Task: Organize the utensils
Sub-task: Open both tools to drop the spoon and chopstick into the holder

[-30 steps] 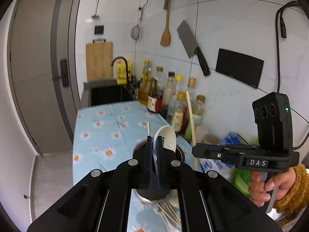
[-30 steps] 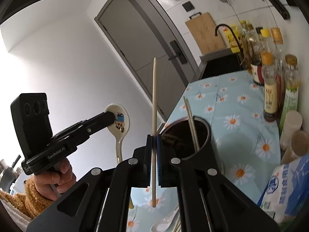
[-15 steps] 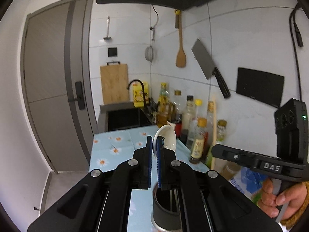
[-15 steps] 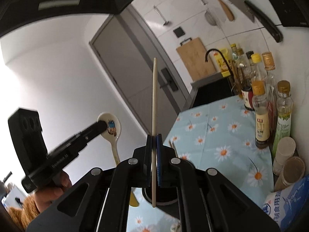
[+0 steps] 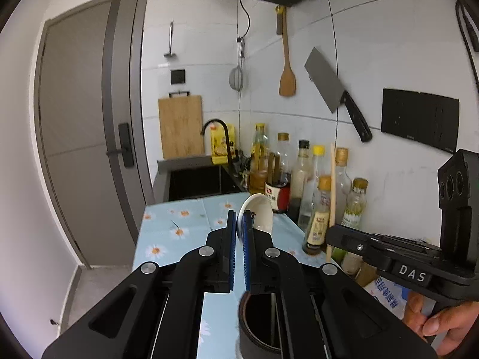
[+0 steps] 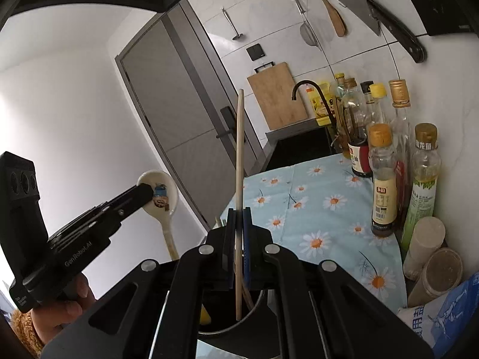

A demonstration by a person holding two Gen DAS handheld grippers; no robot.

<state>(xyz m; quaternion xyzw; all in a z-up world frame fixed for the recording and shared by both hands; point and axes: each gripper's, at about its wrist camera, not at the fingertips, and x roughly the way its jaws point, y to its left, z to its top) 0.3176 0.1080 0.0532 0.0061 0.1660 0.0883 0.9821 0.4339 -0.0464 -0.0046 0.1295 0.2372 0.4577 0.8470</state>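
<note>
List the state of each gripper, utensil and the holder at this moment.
left gripper: shut on the spoon's bowl.
spoon: held up, handle hanging down.
right gripper: shut on the chopstick.
chopstick: held near upright, lower tip at the holder's mouth.
utensil holder: upright below both grippers, utensils already inside.

My left hand-held gripper (image 5: pixel 238 233) and right hand-held gripper (image 6: pixel 238 239) point slightly downward, jaws clamped tight, each gripped by one of my hands.
</note>
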